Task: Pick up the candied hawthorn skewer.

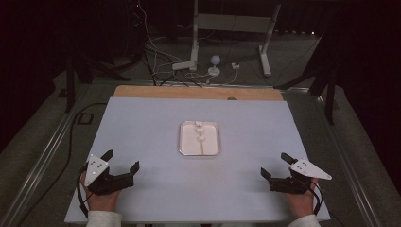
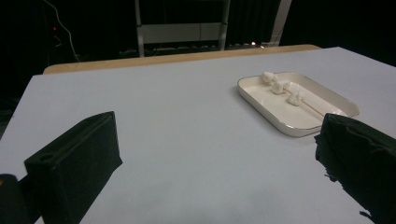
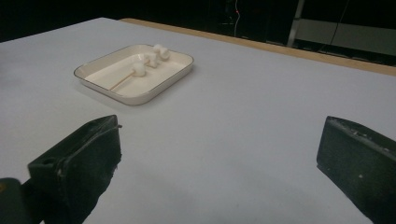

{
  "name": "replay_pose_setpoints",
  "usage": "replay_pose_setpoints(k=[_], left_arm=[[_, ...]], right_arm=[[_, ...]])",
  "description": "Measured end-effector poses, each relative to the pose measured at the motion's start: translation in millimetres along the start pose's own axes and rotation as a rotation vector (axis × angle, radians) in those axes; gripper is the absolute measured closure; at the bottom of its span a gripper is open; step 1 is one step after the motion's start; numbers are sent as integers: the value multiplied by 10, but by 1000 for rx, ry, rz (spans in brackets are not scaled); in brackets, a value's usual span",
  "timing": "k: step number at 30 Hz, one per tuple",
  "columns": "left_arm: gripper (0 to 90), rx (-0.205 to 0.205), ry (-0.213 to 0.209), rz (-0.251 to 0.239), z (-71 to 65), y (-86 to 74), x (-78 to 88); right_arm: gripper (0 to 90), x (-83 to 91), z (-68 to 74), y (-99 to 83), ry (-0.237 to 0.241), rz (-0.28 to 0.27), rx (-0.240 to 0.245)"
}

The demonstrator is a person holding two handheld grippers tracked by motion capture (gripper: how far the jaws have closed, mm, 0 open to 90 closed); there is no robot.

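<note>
A cream rectangular tray (image 1: 212,138) lies in the middle of the pale blue table top. In it are three white marshmallows (image 1: 199,133) and a thin wooden skewer (image 1: 202,146). The tray (image 2: 343,104) sits at the upper right of the left gripper view, with the marshmallows (image 2: 280,87) at its far end. In the right gripper view the tray (image 3: 166,79) is at the upper left, marshmallows (image 3: 150,58) inside. My left gripper (image 1: 122,160) rests open near the front left corner. My right gripper (image 1: 275,165) rests open near the front right. Both are empty and well short of the tray.
A wooden board edge (image 1: 198,92) runs along the table's far side. Beyond it stand a white metal frame (image 1: 231,28), cables and a small white lamp-like object (image 1: 214,66) on the floor. Dark surroundings flank the table.
</note>
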State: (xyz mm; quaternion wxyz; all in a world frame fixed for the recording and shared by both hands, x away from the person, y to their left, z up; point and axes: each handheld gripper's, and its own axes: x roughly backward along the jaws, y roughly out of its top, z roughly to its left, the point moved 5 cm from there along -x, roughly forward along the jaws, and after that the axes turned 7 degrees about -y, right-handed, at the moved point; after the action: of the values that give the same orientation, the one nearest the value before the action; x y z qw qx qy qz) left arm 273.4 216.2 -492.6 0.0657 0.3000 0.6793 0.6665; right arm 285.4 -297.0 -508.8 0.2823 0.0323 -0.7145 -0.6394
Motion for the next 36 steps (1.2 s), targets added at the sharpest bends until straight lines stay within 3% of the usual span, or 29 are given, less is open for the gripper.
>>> replay_pose_setpoints(k=[15,22,29,36], left_arm=[[6,27,-5,16,-78,157,-18],[6,13,-23,17,-128,278,-89],[6,-8,-60,16,-230,408,-235],[6,-11,-118,38,-378,470,-513]], right_arm=[[0,-34,10,57,0,1,-18],[0,-73,43,95,8,-3,-24],[0,-37,89,98,20,-16,-12],[0,-2,103,117,28,-41,-8]])
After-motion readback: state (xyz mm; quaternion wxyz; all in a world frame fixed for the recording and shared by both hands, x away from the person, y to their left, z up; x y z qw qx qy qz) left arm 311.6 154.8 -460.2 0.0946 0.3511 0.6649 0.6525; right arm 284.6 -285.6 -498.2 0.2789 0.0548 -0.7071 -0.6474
